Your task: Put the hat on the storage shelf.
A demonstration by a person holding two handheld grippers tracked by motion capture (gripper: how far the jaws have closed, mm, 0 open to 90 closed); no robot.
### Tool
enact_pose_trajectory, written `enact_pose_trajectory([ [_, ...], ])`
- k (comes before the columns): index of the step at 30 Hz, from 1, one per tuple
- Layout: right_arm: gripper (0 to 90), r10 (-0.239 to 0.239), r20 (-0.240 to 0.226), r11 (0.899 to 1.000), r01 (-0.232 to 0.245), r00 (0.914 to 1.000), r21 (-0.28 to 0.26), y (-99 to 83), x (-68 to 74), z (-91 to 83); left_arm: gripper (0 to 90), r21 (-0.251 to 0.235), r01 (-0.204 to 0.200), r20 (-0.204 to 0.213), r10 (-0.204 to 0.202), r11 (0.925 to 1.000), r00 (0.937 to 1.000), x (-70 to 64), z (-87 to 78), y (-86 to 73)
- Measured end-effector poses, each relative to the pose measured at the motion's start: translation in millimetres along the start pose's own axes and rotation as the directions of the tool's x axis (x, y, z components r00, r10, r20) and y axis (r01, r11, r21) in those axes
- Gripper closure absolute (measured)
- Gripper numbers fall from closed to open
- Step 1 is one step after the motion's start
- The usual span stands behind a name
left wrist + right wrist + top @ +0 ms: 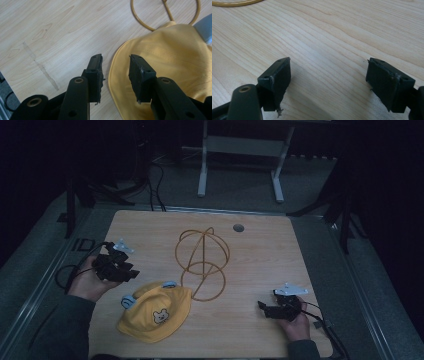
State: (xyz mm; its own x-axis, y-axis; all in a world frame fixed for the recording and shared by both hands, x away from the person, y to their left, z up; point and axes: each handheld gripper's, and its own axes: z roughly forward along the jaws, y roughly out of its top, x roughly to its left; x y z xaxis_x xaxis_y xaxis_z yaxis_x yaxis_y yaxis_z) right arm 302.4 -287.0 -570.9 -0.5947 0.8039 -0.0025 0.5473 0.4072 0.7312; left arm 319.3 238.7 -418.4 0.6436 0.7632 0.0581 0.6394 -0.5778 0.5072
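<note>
Just right of the left tongs (131,272), whose jaws stand apart and empty, the yellow hat (156,312) lies near-left on the bench (260,250); right tongs (265,307), spread wide, sit farther off.

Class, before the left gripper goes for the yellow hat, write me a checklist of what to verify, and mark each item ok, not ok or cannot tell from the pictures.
1. Left gripper open: ok, a clear gap between its jaws.
2. Jaws lined up with the brim of the yellow hat: ok, the brim edge lies under the gap in the left gripper view.
3. Hat free of the wire stand: cannot tell, the crown overlaps the base ring.
4. Right gripper out of the way: ok, open over bare table.
5. Hat lying flat: ok.
6. Stand upright: ok.
</note>
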Motion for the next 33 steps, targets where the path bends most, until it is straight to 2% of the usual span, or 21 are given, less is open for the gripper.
enact_pose_trajectory([
  [13,20.0,0.004,0.0,1.0,-0.004,1.0,0.0,0.1,0.2,0.0,63.1,-0.02,-0.006,0.051,0.007,0.9998,0.9987,-9.2,-10.9,-1.9],
  [25,20.1,0.004,0.0,1.0,-0.004,1.0,0.0,0.1,0.3,0.0,62.4,-0.034,-0.012,0.102,0.016,0.9994,0.9947,-16.9,-19.0,-3.5],
  [30,20.0,0.004,0.0,1.0,-0.004,1.0,0.0,0.1,0.2,0.0,61.0,-0.036,-0.029,0.111,0.033,0.9989,0.9933,-21.0,-22.6,-3.5],
  [33,20.1,0.006,-0.001,1.0,-0.006,1.0,-0.001,0.2,0.4,0.0,59.7,-0.029,-0.038,0.13,0.041,0.9989,0.9907,-22.4,-22.6,-3.4],
])
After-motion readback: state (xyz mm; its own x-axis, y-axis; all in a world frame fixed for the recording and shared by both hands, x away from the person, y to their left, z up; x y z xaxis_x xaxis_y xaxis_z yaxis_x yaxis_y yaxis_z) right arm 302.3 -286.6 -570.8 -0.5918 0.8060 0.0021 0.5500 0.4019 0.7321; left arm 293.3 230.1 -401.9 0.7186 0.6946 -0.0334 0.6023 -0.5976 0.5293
